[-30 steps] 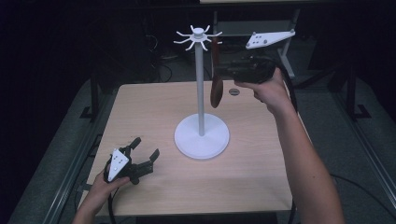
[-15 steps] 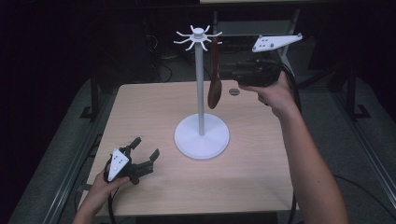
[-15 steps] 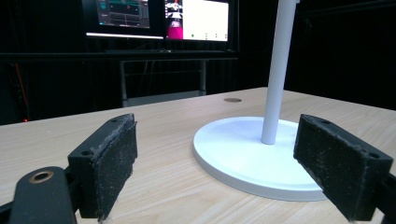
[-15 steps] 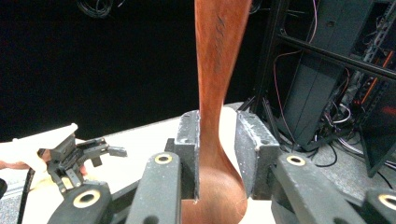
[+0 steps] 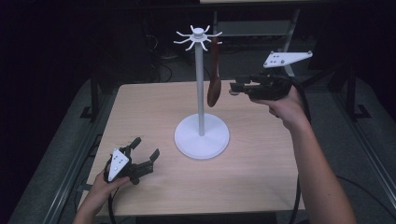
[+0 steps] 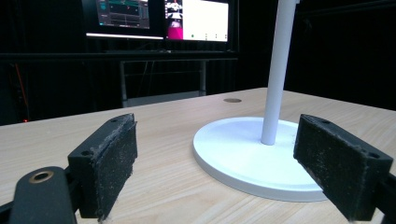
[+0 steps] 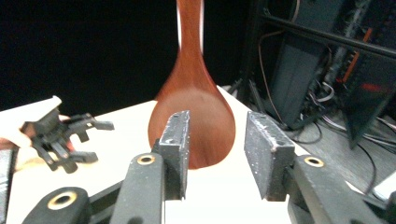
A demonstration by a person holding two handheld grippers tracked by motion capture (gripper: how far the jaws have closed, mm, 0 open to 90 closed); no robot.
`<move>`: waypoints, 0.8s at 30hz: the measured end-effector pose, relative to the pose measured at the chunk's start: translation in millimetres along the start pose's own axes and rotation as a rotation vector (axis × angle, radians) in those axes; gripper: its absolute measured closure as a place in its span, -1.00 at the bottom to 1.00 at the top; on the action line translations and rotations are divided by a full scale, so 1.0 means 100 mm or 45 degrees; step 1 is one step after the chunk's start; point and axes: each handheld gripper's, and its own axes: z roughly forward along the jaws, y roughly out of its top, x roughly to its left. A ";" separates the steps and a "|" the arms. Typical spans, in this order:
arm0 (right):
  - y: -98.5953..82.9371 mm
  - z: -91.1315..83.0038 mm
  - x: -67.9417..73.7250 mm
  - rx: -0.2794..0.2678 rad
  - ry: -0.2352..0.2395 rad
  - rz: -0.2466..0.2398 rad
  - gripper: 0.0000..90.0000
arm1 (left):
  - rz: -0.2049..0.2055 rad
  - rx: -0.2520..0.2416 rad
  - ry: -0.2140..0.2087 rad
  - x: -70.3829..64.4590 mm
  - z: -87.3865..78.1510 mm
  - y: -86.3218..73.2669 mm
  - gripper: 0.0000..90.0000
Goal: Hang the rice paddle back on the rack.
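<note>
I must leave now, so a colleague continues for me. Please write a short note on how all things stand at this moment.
Right tongs: open, raised beside the wooden spoon, jaws parted just in front of its bowl, not gripping.
Left tongs: open, holding nothing, low at the near left of the table.
Spoon: hangs bowl down from a top hook of the white stand, which stands mid-table.
Done: spoon is on the hook.
Left: probably nothing but to draw the right tongs away, unless the spoon must come off.

Right hand-held gripper (image 5: pixel 237 87) raised, jaws parted; left hand-held gripper (image 5: pixel 145 150) low, open.
</note>
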 end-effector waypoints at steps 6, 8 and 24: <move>-0.19 -0.04 -0.03 0.040 -0.057 0.018 0.13 | 0.001 -0.002 0.000 0.00 0.00 0.00 -0.71; -0.26 -0.05 -0.05 0.051 -0.073 0.026 0.08 | 0.005 0.001 0.000 0.00 0.00 0.00 -0.71; -0.89 -0.07 -0.08 0.178 -0.127 0.112 -0.09 | 0.011 0.005 0.001 0.01 0.00 0.00 -0.71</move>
